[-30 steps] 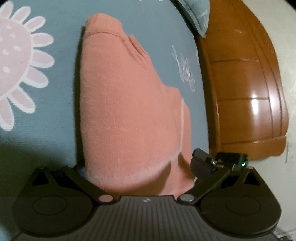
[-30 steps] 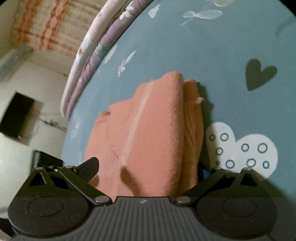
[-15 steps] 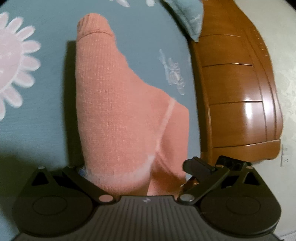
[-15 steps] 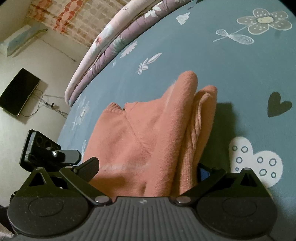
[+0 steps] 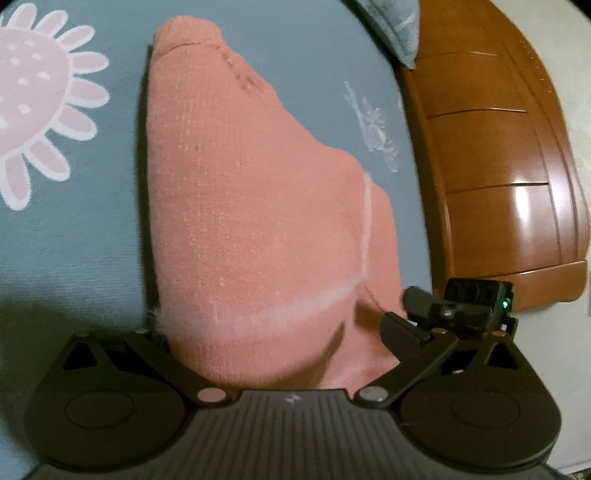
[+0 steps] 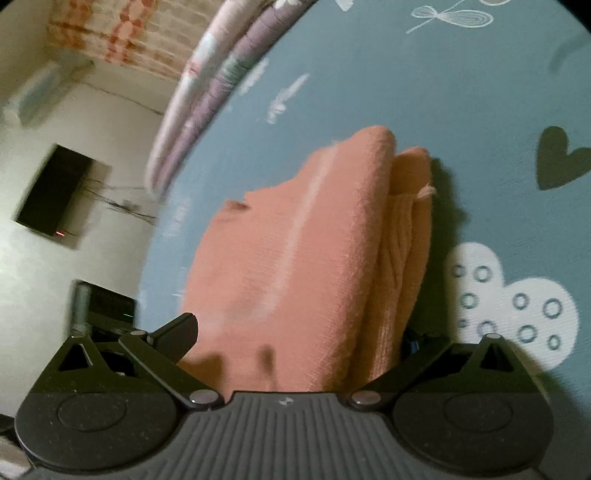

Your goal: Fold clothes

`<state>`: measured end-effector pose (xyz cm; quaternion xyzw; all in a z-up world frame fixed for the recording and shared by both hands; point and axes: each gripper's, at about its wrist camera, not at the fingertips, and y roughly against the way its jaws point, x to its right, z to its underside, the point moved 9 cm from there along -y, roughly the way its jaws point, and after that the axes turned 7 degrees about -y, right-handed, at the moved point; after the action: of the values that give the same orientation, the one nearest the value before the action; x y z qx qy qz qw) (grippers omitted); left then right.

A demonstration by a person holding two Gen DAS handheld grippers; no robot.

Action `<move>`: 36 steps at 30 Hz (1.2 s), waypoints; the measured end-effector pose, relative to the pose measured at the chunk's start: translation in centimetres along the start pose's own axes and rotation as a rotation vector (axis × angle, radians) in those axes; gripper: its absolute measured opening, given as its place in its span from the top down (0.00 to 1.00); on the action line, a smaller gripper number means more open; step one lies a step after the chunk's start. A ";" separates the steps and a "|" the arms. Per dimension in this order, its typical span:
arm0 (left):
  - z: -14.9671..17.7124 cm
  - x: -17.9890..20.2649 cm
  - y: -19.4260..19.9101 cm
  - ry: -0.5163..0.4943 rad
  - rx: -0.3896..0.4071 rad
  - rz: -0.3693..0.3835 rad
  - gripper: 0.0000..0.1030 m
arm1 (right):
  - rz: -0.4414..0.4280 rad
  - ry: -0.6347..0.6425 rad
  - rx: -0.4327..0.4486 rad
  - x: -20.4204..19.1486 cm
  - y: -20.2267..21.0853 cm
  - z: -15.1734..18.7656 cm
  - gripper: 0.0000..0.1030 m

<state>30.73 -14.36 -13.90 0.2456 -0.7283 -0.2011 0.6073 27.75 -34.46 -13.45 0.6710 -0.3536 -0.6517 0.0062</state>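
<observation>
A folded salmon-pink knit sweater (image 5: 251, 206) with a pale stripe fills the middle of both wrist views, raised a little off the blue bedspread (image 5: 74, 236) and casting a shadow on it. My left gripper (image 5: 280, 328) is clamped wide on the thick bundle: its left finger is hidden under the cloth and its right finger (image 5: 402, 332) presses on top. My right gripper (image 6: 295, 338) holds the same sweater (image 6: 303, 251) alongside, left finger (image 6: 177, 336) on the cloth and right finger buried beneath. Each view shows the other gripper (image 5: 476, 299) at its side.
The bedspread has a pink flower (image 5: 33, 110) and a white cloud print (image 6: 513, 306). A wooden headboard (image 5: 498, 177) and a blue pillow (image 5: 391, 26) lie to the right in the left wrist view. A rolled quilt (image 6: 207, 88) and a wall-mounted screen (image 6: 55, 195) are beyond the bed.
Both grippers tilted up with the sweater half a second ago and have come back down. The sweater stays between both pairs of fingers throughout.
</observation>
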 end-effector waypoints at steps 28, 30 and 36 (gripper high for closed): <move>0.6 5.9 -0.9 -0.088 0.062 0.079 0.02 | 0.046 0.100 -0.028 -2.4 6.1 -1.6 0.00; 0.7 6.7 -1.5 -0.104 0.060 0.086 0.02 | 0.051 0.098 -0.012 -1.7 7.5 -1.8 0.00; 0.7 9.2 -3.3 -0.151 0.051 0.109 0.02 | 0.056 0.097 0.032 0.2 11.2 -3.1 0.00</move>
<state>29.10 -22.58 -8.74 0.2053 -0.7892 -0.1670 0.5542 25.23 -44.38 -7.85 0.6918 -0.3818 -0.6121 0.0311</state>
